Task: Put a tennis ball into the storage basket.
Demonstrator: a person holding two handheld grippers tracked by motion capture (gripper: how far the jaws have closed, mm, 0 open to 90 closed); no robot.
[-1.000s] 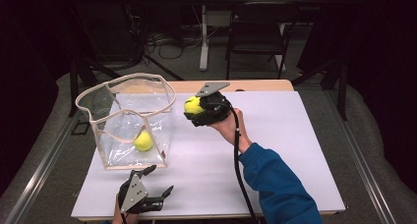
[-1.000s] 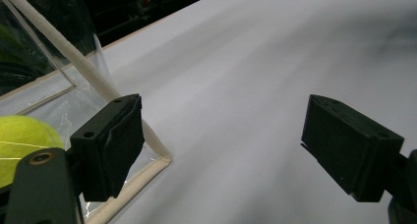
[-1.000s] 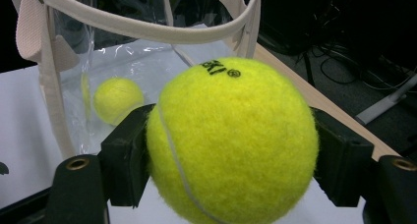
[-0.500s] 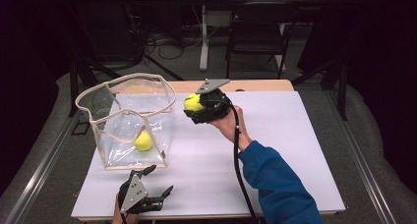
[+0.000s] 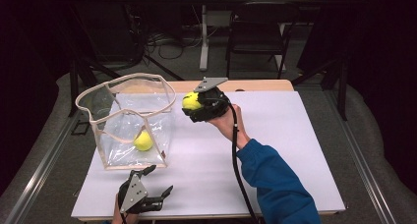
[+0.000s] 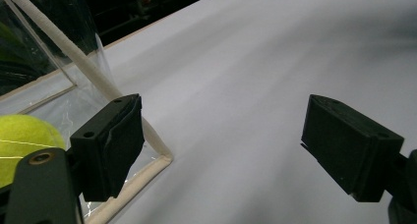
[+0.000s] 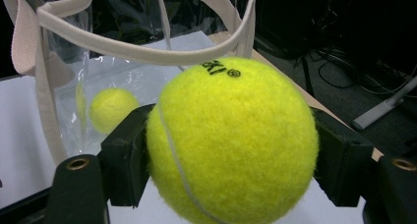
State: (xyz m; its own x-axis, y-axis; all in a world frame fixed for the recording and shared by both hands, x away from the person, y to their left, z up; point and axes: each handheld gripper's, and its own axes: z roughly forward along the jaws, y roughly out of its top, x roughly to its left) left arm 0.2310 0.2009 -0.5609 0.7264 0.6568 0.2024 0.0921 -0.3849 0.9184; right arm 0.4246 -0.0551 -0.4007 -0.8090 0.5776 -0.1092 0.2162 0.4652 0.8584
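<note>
My right arm wears a blue long sleeve (image 5: pixel 275 184) that ends just short of the wrist. My right gripper (image 5: pixel 193 106) is a bulky black body with a grey three-cornered plate (image 5: pixel 210 83) on top, and a black cable (image 5: pixel 237 155) trails from it back along my forearm. Its two jaws are thick black blocks on black brackets, each bracket with a brass-ringed screw hole. My left gripper (image 5: pixel 158 187) is black too, with its own grey three-cornered plate (image 5: pixel 135 195) dotted with small holes. Its jaws are square black blocks with small screw holes; one carries a wrinkled black pad.
</note>
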